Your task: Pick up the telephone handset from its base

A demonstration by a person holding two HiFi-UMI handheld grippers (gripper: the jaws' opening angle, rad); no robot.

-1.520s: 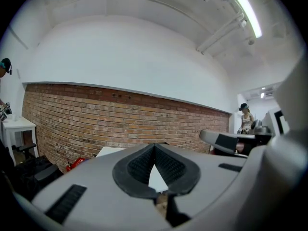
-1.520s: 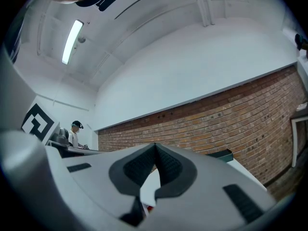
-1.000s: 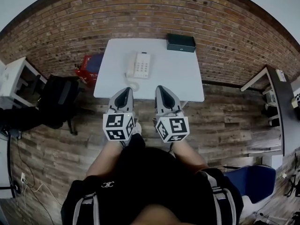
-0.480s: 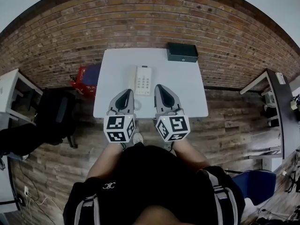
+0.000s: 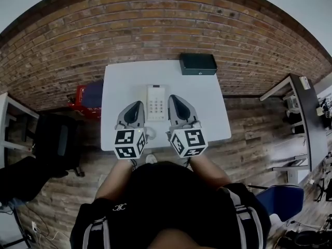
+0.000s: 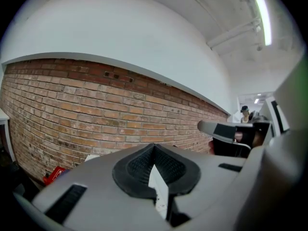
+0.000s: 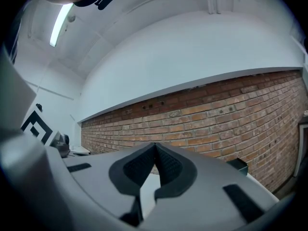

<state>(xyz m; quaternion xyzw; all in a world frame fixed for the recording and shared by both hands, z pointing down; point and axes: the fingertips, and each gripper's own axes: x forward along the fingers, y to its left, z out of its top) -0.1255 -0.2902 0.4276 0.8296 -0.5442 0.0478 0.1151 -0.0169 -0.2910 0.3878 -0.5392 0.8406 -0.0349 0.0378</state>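
Observation:
A white desk telephone (image 5: 155,102) with a keypad lies on the white table (image 5: 207,105). Its handset, on the left side of the base, is hidden behind my left gripper (image 5: 136,104). That gripper hangs over the table's near half, just left of the phone, its jaws shut and empty. My right gripper (image 5: 173,99) is level with it just right of the phone, also shut and empty. In the left gripper view the gripper (image 6: 154,150) faces the brick wall with its pads together. The right gripper view shows that gripper (image 7: 155,150) the same way.
A black box (image 5: 197,64) stands at the table's far right corner, also seen as a black box (image 7: 238,164) in the right gripper view. A brick wall (image 5: 155,19) runs behind the table. A red crate (image 5: 83,95) and a black chair (image 5: 54,144) are left, a blue chair (image 5: 280,198) near right.
The person has walked up to the table; table and phone have come nearer. Both grippers, still shut, now reach over the near half of the table on either side of the phone.

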